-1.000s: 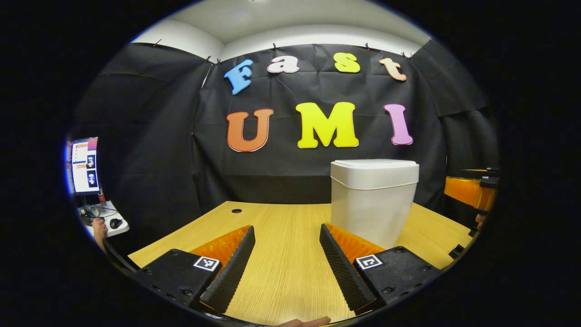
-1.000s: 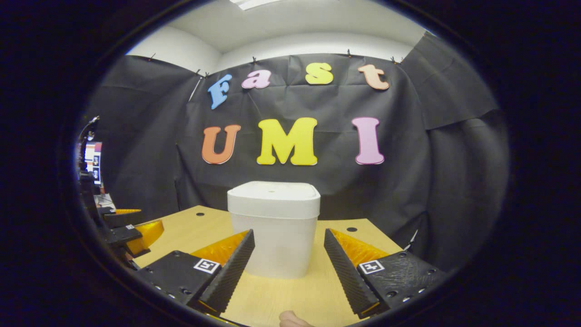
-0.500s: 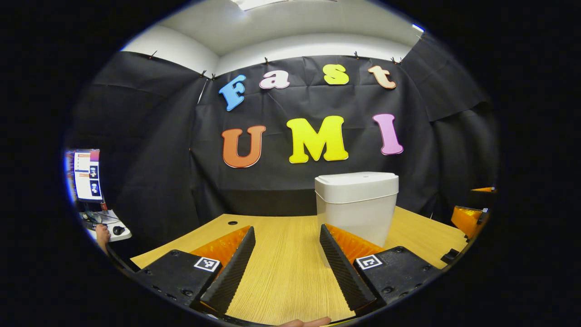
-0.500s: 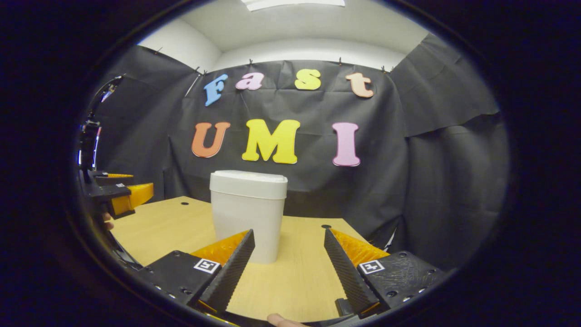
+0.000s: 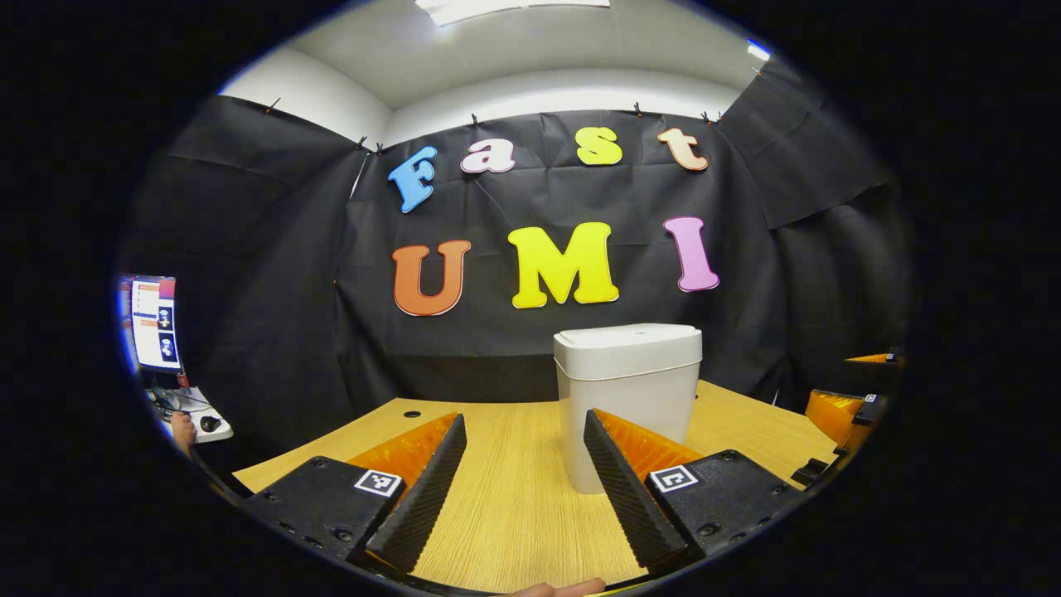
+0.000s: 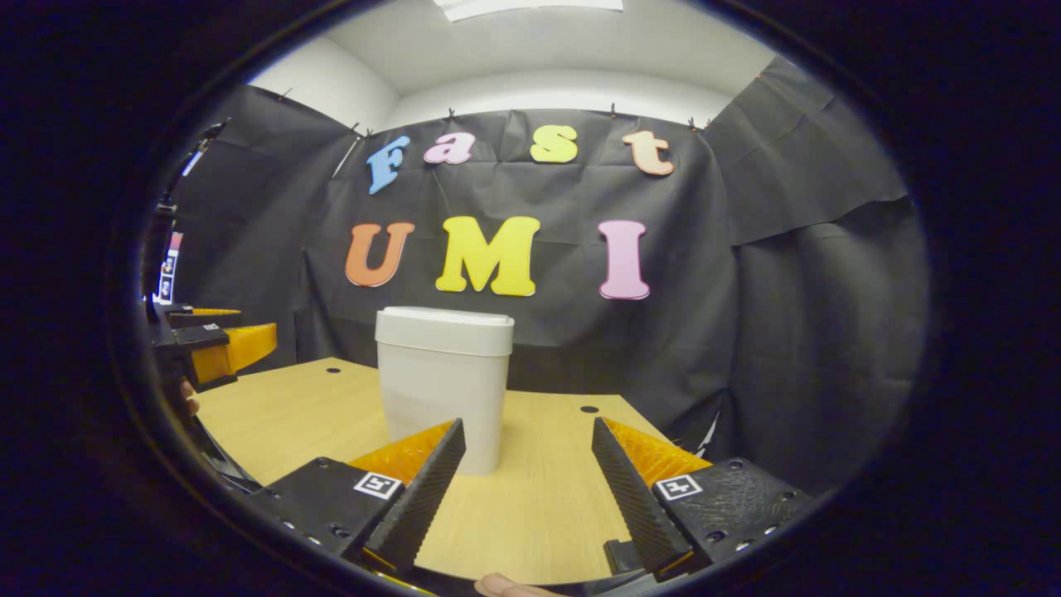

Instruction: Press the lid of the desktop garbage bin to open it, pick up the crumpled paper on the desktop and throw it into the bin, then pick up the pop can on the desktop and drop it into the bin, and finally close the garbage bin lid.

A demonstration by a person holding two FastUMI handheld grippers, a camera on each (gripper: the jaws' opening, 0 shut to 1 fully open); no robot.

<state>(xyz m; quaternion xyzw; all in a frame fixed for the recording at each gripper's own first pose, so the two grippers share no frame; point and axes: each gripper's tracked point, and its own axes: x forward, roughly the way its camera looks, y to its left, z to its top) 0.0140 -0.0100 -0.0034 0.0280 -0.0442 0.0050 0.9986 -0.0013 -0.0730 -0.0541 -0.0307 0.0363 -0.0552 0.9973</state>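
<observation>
In the left gripper view, my left gripper [image 5: 524, 489] sits at 6 o'clock, its fingers spread wide with nothing between them, just bare table [image 5: 514, 514] showing in the gap. A bit of my hand [image 5: 557, 589] peeks in at the very bottom edge. Past the fingers, at about 1 o'clock from them, stands the bin [image 5: 626, 398], upright on the table, its lid [image 5: 627, 340] down flat, so I cannot see what it holds. My right finger's tip overlaps the bin's lower front in this view; whether it touches I cannot tell. Far off at 3 o'clock, my other gripper shows at the table's edge. At 9 o'clock, beyond the table, a monitor [image 5: 154, 323] glows above a small desk with a mouse [image 5: 210, 424].

In the right gripper view, my right gripper [image 6: 527, 489] is also at 6 o'clock, fingers wide apart and gripping nothing. The bin [image 6: 443, 385] stands beyond my left finger at about 11 o'clock, lid [image 6: 445, 319] closed. The left gripper [image 6: 217, 348] shows at 9 o'clock, over the table's [image 6: 539, 506] left edge. The table has small round holes near its back edge. Black cloth [image 6: 787, 315] hangs behind everything.
</observation>
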